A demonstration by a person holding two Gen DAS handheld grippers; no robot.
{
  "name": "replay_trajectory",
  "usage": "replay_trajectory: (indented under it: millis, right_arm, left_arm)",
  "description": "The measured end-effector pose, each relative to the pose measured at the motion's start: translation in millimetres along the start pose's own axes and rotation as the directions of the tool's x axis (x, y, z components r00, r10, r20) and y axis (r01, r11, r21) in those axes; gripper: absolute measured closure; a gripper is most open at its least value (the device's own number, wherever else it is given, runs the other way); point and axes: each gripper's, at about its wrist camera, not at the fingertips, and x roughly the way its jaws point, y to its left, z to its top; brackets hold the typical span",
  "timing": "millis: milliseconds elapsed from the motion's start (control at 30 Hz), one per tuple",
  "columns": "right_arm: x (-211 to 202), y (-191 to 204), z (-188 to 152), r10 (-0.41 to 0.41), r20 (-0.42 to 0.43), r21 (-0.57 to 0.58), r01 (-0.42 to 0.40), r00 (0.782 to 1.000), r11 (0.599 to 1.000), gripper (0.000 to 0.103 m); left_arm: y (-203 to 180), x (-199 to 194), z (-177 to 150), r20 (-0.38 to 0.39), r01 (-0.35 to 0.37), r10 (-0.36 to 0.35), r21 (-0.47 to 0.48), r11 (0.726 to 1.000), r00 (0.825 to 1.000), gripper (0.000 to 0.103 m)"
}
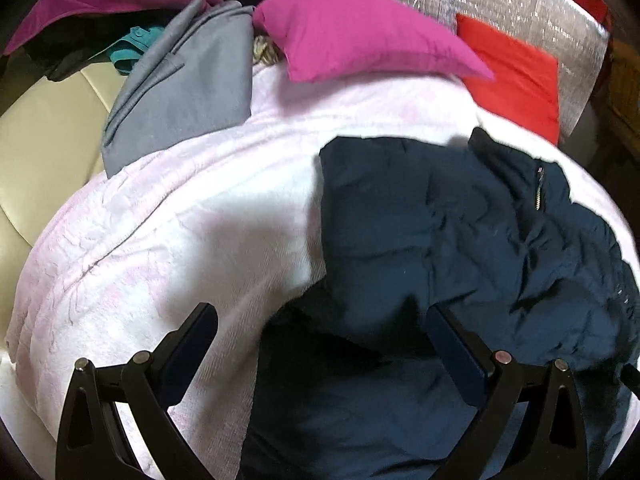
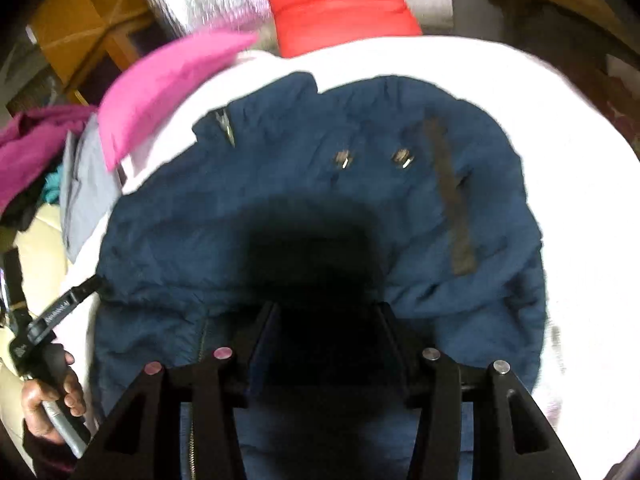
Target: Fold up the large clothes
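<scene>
Cushions and blanket on the sofa

A magenta cushion (image 1: 360, 40) and a red cushion (image 1: 516, 84) lie at the far edge of a pale pink blanket (image 1: 160, 240); cream sofa (image 1: 40, 152) at left.

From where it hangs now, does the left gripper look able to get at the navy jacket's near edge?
Probably yes. The left gripper hangs open right over the navy jacket, whose near edge lies between its fingers on the white blanket. Nothing shows in the way.
</scene>
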Motion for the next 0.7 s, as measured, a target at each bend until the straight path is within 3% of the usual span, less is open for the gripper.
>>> replay_trajectory:
  millis: [233,367,600,700]
  right_arm:
    - [-35.7,-59.0,-2.8,0.145,0.08,0.201,-0.158,0.986,0.967,0.05]
    - [-28.2,-85.6,-7.8,0.253,0.1,0.298,-0.272,0.962,0.915,0.05]
    - [1.6,-102.0,-6.6,0.331,0.132,0.371,-0.356,0.934,0.858,0.049]
    - [8.6,-106.2,-0.1,0.352,0.162,0.392,-0.387,0.922,0.835,0.049]
  left_arm:
    - [-2.7,-3.2,-0.4,0.009,0.037,-0.037,0.008,0.999,0.999,0.0]
    - [-4.2,-3.5,-1.0,0.017,0.061,-0.061,0.007,0.998,0.998,0.0]
    - [-6.9,21.3,-4.5,-0.057,0.004,-0.004,0.011,1.0,0.998,0.0]
    - [-4.5,20.5,-0.6,-0.044,0.013,-0.014,-0.015,1.0,0.999,0.0]
